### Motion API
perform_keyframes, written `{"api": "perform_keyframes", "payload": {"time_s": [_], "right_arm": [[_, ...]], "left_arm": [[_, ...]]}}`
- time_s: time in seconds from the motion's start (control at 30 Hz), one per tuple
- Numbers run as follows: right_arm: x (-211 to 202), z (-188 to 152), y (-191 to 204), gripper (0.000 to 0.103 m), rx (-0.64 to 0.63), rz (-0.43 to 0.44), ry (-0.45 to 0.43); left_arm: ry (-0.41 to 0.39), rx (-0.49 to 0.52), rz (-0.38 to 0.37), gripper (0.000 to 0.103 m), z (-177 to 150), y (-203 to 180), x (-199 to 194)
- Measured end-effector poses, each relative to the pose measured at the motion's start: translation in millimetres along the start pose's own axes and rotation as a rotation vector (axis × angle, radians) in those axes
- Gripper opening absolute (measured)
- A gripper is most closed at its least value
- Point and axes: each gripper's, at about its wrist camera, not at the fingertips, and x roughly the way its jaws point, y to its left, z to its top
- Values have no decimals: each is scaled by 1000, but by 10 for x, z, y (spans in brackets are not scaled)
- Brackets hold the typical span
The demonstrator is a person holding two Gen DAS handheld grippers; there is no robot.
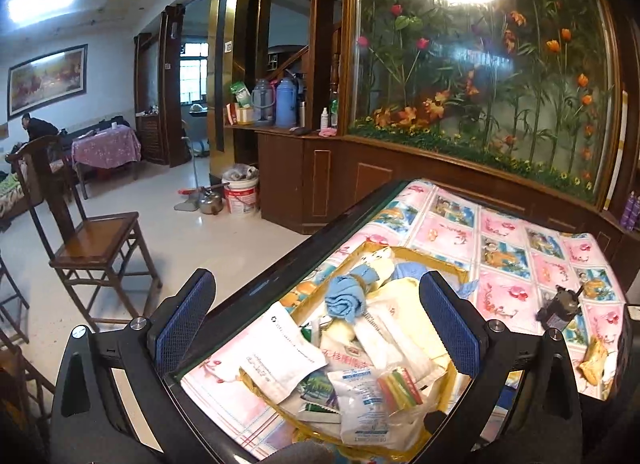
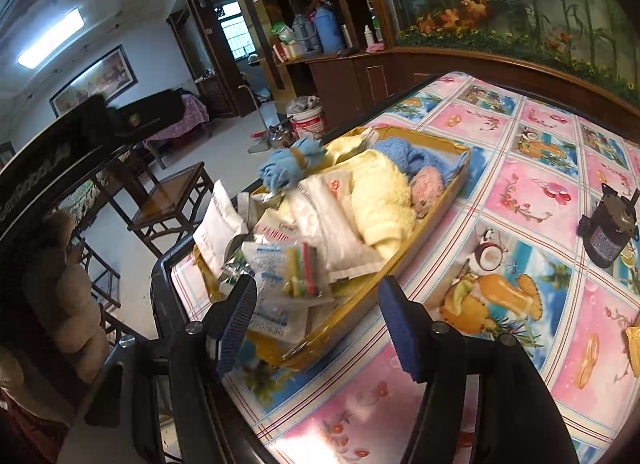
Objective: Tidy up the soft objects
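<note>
A yellow cardboard tray sits at the table's near left corner, full of soft goods: a rolled blue cloth, a pale yellow towel, a blue towel, a pink fuzzy piece, white packets and a striped packet. My left gripper is open and empty, its jaws held over the tray. My right gripper is open and empty above the tray's near end.
The table wears a pink and blue patterned cloth. A small black motor-like part stands to the right, with a yellow wrapper near it. A wooden chair stands left of the table; a wooden cabinet lies beyond.
</note>
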Motion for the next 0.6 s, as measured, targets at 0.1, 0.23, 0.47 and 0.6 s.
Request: {"api": "perform_keyframes", "payload": {"time_s": [0.1,0.23,0.47,0.6], "right_arm": [[40,-48,80,63,-24,-1,12],[88,-80,128,63,-30,6,27],[168,-108,115,63,-14,5,48],[190,-135,127,63,-12,7,61]], "left_arm": [[12,2,22,103,-39,24,11],[29,9,51,103,-84,60,41],[83,10,79,103,-145,120,176],[111,2,92,103,-173,162,244]]}}
